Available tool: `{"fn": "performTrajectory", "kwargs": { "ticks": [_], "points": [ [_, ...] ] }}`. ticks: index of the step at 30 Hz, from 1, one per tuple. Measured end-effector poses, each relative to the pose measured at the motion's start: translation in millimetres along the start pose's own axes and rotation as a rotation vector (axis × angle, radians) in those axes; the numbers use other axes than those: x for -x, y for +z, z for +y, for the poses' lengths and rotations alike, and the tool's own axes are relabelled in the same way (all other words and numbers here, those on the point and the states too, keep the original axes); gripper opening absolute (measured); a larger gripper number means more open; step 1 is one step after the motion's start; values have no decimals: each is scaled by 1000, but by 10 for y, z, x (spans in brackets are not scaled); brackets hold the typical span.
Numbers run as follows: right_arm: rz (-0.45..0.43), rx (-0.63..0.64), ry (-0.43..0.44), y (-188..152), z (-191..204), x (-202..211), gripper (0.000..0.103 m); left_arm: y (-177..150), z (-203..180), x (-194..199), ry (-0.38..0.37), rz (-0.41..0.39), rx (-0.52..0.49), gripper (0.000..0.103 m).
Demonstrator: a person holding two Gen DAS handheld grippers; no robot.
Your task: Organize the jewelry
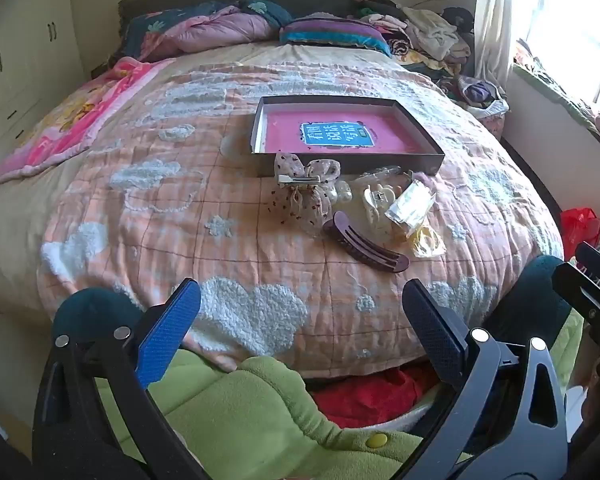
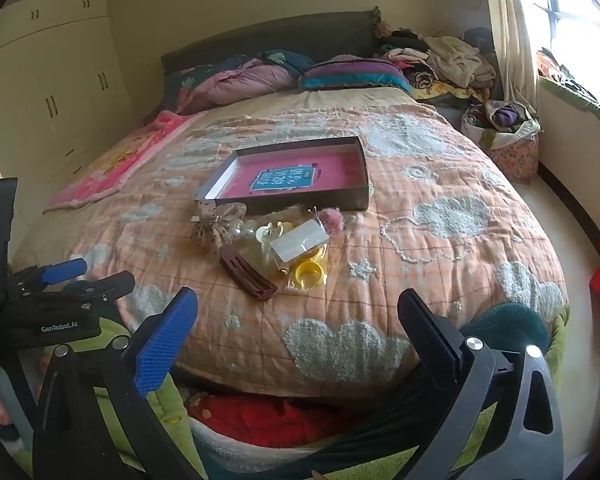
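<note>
A shallow grey box with a pink inside (image 1: 428, 136) (image 2: 362, 184) lies open on the bed. In front of it is a small pile: a sheer dotted bow clip (image 1: 306, 178) (image 2: 220, 220), a dark maroon hair clip (image 1: 364, 246) (image 2: 246, 272), a cream claw clip (image 1: 376, 200), pearl pieces (image 1: 342, 192) and clear packets with yellow items (image 1: 414, 208) (image 2: 304, 256). My left gripper (image 1: 300, 312) is open and empty over the bed's near edge. My right gripper (image 2: 298, 320) is open and empty, also short of the pile. The left gripper shows at the left of the right wrist view (image 2: 66, 276).
The bed has a peach quilt with white clouds (image 1: 220, 240) (image 2: 440, 240). Pillows and folded clothes (image 1: 420, 32) lie at the head. A wardrobe (image 2: 52, 92) stands left, a window and laundry bag (image 2: 508, 140) right. Green fleece (image 1: 252, 408) covers the person's lap.
</note>
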State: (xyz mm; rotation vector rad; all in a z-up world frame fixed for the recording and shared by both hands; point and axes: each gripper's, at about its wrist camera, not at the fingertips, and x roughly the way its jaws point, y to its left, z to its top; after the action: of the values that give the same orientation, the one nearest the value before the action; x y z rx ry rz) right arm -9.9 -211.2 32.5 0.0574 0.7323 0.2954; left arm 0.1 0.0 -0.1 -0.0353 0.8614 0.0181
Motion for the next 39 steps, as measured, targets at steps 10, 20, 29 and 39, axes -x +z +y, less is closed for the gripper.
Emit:
{"fn": "performTrajectory", "kwargs": {
  "ticks": [10,20,29,39],
  "points": [
    [-2,-1,2,-9,-11,-1,99,1,3,13,-3,-9,-1,95],
    [-10,-2,2,25,38,73,99,-5,-49,31,-2,-12,-5,95],
    [-14,-1,4,6,11,74,99,7,-64,43,1,-14,-9,95],
    [-15,-2,7,31,31,82,99,13,-53,51,3,-16,-11,95]
  ]
}}
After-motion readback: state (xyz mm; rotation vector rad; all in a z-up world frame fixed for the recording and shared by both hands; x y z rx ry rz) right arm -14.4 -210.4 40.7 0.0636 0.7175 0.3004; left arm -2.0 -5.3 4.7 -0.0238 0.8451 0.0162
